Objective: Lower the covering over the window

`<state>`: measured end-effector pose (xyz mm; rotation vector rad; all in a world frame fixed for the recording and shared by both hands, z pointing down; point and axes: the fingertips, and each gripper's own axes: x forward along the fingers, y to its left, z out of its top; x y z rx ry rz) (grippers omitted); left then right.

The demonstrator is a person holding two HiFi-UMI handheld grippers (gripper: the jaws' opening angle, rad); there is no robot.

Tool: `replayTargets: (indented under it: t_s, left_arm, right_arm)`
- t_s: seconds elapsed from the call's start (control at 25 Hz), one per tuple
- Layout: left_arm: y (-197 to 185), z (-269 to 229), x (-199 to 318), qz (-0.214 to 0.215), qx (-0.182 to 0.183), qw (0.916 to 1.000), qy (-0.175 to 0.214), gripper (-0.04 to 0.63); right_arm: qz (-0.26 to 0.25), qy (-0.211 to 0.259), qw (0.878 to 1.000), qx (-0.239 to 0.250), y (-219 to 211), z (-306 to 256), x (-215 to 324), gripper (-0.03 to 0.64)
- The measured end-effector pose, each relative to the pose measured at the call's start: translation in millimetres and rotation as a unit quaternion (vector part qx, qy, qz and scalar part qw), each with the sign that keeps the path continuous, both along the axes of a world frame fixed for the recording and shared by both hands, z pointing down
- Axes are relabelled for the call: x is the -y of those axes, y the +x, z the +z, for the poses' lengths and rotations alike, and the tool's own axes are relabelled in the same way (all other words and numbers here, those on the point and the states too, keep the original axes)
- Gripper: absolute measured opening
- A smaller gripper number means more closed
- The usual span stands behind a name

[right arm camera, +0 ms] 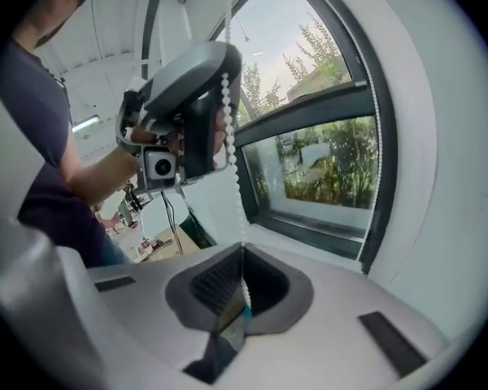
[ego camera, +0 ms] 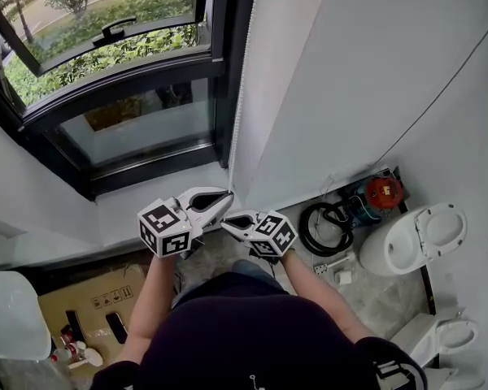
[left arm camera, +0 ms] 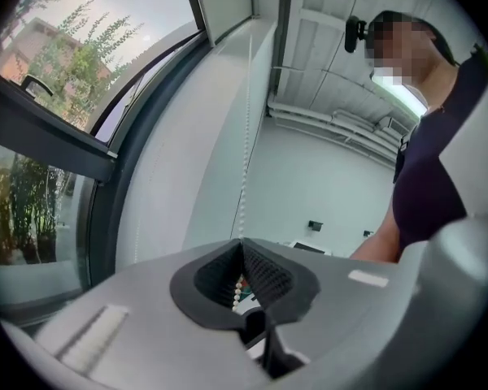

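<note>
The bead chain (ego camera: 241,96) that works the window covering is pinched in both claws, one above the other on a single strand. The left claw (ego camera: 229,194) is clamped shut on it higher up. The right claw (ego camera: 227,225) sits just below and is closed on the same strand. In the left gripper view the beads (left arm camera: 246,177) rise straight up from the left claw (left arm camera: 242,246) and also show between its ribbed pads. In the right gripper view the chain (right arm camera: 239,205) drops from the upper claw into the right claw (right arm camera: 242,250), nearly plumb. The window (ego camera: 130,124) lies just beyond both claw tips, its upper sash tilted open. The covering itself is outside every view, so how far it has come down cannot be told. The step looks like a hand-over-hand draw. It is probably best done by pulling straight down along the chain's own line, not out toward the person. One claw should stay clamped while the other lets go to reach higher, so the beads never run back. Short, even pulls should keep the chain from jumping.
</note>
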<state>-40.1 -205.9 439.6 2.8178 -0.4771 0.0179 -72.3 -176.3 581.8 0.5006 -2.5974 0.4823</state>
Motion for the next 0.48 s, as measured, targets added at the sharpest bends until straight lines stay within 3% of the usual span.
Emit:
replayTargets:
  t_s: [0.08,0.2,0.36,0.48]
  left_arm:
    - [1,6,-3,0.004,0.013,0.9999,-0.006,0.012]
    - [1,10,-7,0.008,-0.003,0.9997,-0.024,0.012]
    - [1,26,-9,0.016,0.022,0.9992,-0.030,0.012]
    - [4,36,-15,0.026,0.022,0.9984,-0.046,0.012]
  right_arm:
    - [0.007,-0.014,1.000,0.008,2,6,-1,0.014]
    - [0.023,-0.029,0.999,0.018,7,10,0,0.014]
    - [0.003,-0.019,0.999,-0.034,10,25,-2,0.014]
    - [0.002,-0.022,0.999,-0.047,13,34,-7,0.014]
